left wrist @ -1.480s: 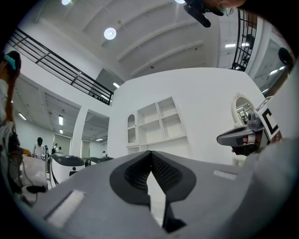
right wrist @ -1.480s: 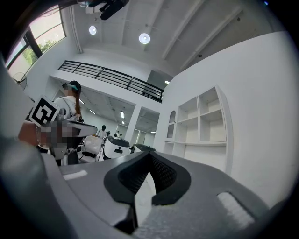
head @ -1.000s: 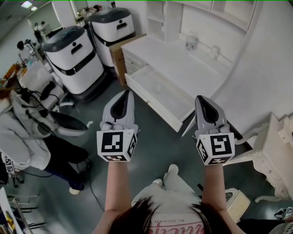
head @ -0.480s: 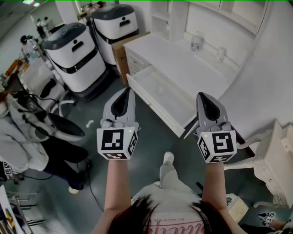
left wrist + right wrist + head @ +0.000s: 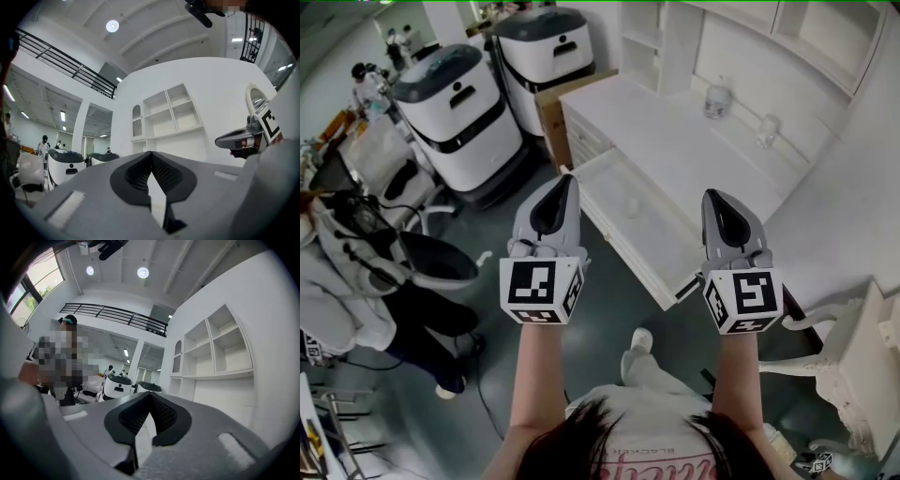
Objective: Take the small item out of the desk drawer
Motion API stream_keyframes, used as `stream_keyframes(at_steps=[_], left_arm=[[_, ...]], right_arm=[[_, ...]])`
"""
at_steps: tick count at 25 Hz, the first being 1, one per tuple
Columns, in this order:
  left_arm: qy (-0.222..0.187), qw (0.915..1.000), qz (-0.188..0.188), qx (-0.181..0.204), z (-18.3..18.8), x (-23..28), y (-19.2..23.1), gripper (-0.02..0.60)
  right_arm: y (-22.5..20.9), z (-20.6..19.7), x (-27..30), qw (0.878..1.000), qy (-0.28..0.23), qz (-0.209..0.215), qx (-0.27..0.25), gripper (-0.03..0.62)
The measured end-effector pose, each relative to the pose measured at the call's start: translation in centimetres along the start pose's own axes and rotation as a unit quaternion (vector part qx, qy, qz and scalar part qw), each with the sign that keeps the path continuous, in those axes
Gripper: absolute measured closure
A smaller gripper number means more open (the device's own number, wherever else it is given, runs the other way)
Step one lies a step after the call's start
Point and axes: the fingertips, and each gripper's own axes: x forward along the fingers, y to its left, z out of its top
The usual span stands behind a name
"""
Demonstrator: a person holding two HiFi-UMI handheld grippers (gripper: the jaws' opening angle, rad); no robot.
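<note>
The white desk (image 5: 675, 141) stands ahead with its wide drawer (image 5: 661, 253) pulled open. A small pale item (image 5: 631, 208) lies on the drawer's floor. My left gripper (image 5: 566, 178) is shut and empty, held in the air at the drawer's left end. My right gripper (image 5: 709, 194) is also shut and empty, and hovers by the drawer's right end. In the left gripper view the left gripper's (image 5: 151, 153) jaws meet at the tips and face white shelves (image 5: 171, 115). In the right gripper view the right gripper (image 5: 150, 394) likewise has nothing between its jaws.
Two white and black machines (image 5: 455, 112) (image 5: 548, 52) stand left of the desk, with a brown box (image 5: 551, 108) between them and it. A seated person (image 5: 356, 272) is at far left. Two jars (image 5: 718, 97) (image 5: 767, 127) stand on the desktop. A white ornate chair (image 5: 862, 356) is at right.
The desk and open drawer have come nearer and lower in the head view as both grippers moved forward together. Both stay shut and empty.
</note>
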Motion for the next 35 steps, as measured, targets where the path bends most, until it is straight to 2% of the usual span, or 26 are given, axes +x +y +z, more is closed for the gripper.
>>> stream_keyframes(at_steps=[6, 19, 20, 21, 23, 25, 30, 31, 35], left_arm=[[0.009, 0.9999, -0.003, 0.013, -0.3, 4.8, 0.1, 0.571], [0.022, 0.9993, 0.031, 0.007, -2.7, 13.1, 2.1, 0.571], [0.024, 0.9992, 0.033, 0.006, -2.9, 13.5, 2.2, 0.571], [0.027, 0.9991, 0.033, 0.006, -3.1, 13.8, 2.2, 0.571], [0.034, 0.9989, 0.030, 0.012, -3.6, 14.2, 2.0, 0.572], [0.040, 0.9986, 0.029, 0.017, -3.9, 14.7, 2.0, 0.571], [0.052, 0.9980, 0.034, 0.011, -5.1, 15.7, 2.6, 0.571], [0.054, 0.9979, 0.034, 0.010, -5.3, 15.7, 2.6, 0.571], [0.055, 0.9978, 0.037, 0.008, -5.6, 15.7, 3.1, 0.571]], right_arm=[[-2.3, -0.9, 4.4, 1.000, 0.007, 0.019, -0.005, 0.592], [-6.9, -4.1, 12.6, 0.999, 0.024, 0.031, 0.011, 0.591], [-6.9, -4.5, 13.0, 0.999, 0.027, 0.036, 0.014, 0.579], [-6.9, -4.9, 13.4, 0.999, 0.030, 0.041, 0.019, 0.526], [-7.0, -5.6, 13.9, 0.998, 0.037, 0.048, 0.030, 0.498], [-7.1, -6.4, 14.6, 0.997, 0.047, 0.053, 0.041, 0.440], [-7.6, -8.0, 16.5, 0.994, 0.071, 0.052, 0.072, 0.233], [-7.6, -8.2, 16.7, 0.993, 0.075, 0.052, 0.078, 0.211], [-7.2, -8.6, 17.4, 0.991, 0.090, 0.052, 0.081, 0.206]])
